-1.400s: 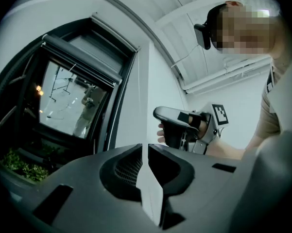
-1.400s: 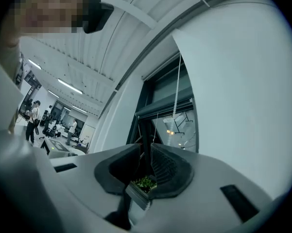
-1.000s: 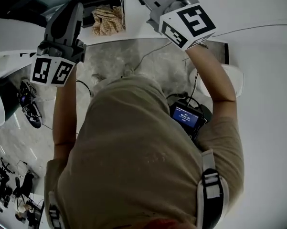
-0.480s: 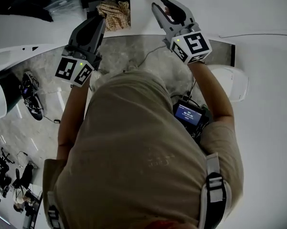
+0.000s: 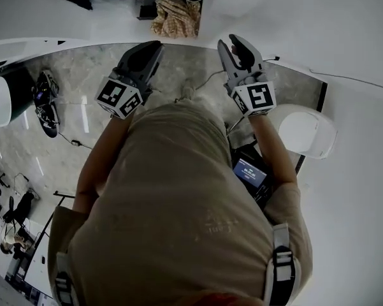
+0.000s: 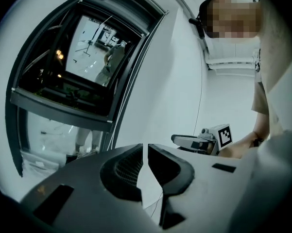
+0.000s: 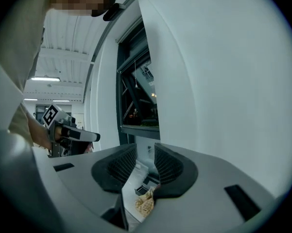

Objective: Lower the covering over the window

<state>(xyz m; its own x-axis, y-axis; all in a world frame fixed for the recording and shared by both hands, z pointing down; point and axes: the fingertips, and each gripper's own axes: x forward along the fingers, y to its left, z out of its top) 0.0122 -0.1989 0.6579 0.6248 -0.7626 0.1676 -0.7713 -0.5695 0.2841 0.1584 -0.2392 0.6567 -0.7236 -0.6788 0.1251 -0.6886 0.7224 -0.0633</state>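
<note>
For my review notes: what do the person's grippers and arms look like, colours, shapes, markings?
The left gripper and right gripper are grey, with curved dark jaws ribbed on the inner faces. Each carries a white cube with black square markers. The person wears a beige short-sleeved shirt and grey-buckled shoulder straps.

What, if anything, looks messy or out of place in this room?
A crumpled tan cloth lies bunched on the floor at the foot of the white wall. It looks dropped rather than put away. Nothing else stands out, and nothing looks spilled or broken.
</note>
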